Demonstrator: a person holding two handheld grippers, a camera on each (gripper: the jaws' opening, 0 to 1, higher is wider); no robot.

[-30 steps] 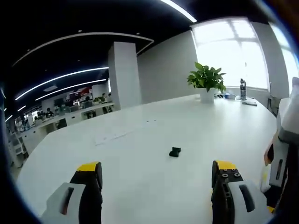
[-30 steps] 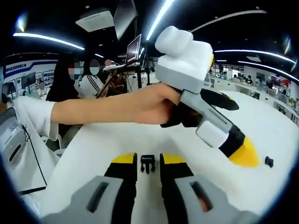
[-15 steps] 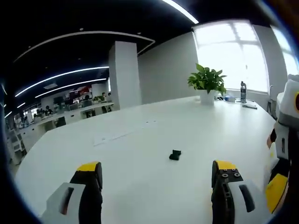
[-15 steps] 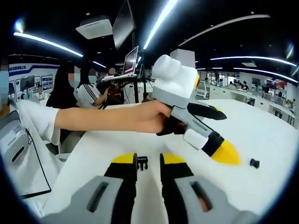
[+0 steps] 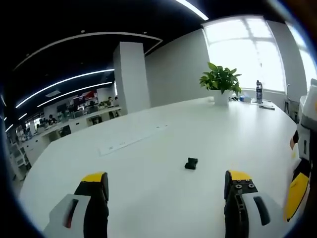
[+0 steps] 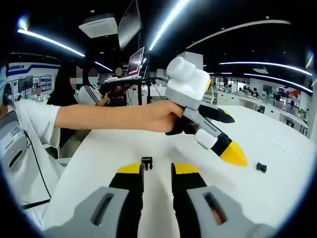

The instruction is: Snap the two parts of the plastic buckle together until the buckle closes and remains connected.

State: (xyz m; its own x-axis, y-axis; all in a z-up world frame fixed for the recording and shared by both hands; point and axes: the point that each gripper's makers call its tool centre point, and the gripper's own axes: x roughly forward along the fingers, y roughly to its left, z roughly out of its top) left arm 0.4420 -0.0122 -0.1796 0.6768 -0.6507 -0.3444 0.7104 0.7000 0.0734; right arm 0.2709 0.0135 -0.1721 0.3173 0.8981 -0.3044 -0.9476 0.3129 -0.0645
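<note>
On the white worktop (image 5: pixel 148 148), 2 buckle parts lie well apart.
Left gripper (image 5: pixel 166 191) gapes wide, empty, one part (image 5: pixel 191 163) ahead; right gripper (image 6: pixel 157 171) narrowly parted, empty, behind the other part (image 6: pixel 146 162); potted plant (image 5: pixel 221 82) far off.

Table (image 5: pixel 148 148) – smooth, faintly glossy white; buckle part (image 5: pixel 191 163) – black plastic

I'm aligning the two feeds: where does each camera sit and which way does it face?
Left gripper view: rides the left tool, facing across the white table toward a plant; its jaws wide apart.
Right gripper view: rides the right tool, facing the person's hand holding the left tool.
Shared: the small buckle part.
</note>
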